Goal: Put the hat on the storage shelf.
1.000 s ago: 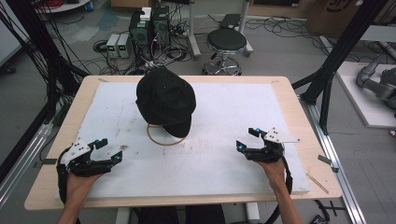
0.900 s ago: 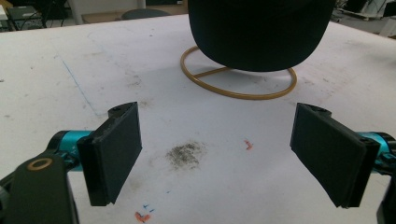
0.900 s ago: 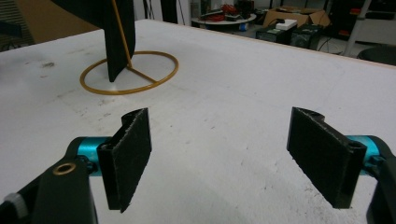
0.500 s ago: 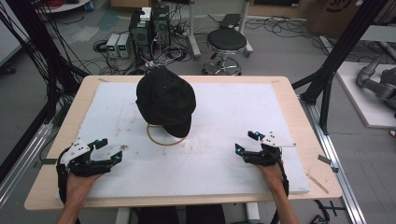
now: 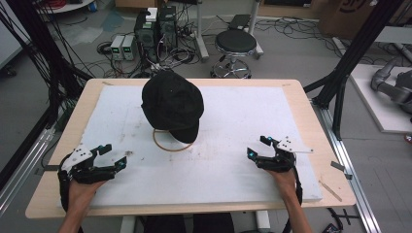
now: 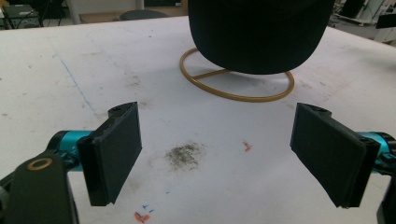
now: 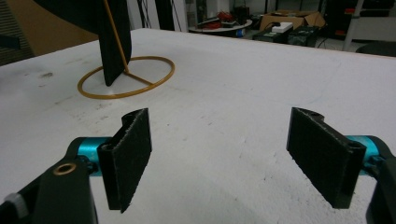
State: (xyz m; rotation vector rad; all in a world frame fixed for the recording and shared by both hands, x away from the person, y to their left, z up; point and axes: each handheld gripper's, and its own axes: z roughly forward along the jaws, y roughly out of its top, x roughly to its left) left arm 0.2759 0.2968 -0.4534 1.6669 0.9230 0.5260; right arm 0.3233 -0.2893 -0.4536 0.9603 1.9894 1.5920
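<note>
A black cap [image 5: 172,103] sits on a thin gold wire stand [image 5: 170,142] toward the far middle of a white mat [image 5: 233,116] that covers most of a light wooden table [image 5: 311,116]. The stand's round base ring lies flat on the mat, and the cap's brim hangs down over the near side of it. In the high view the left gripper [image 5: 113,156] rests low near the front left corner of the mat, held by the person's left hand [image 5: 80,189], and its jaws stand wide apart with nothing between them. The right gripper [image 5: 258,147] sits near the front right of the mat in the right hand [image 5: 283,177], and its jaws are also spread wide and empty. Both grippers are well apart from the cap. In the left gripper view the cap hangs above the ring straight ahead, and a dark grey smudge [image 6: 185,154] and small orange marks [image 6: 246,147] show on the mat between the jaws. In the right gripper view the stand and the brim appear at the upper left, with bare mat between the jaws. Beyond the table stand a round black stool [image 5: 235,42] and some boxes of electronics [image 5: 154,29] on the floor among cables.
</note>
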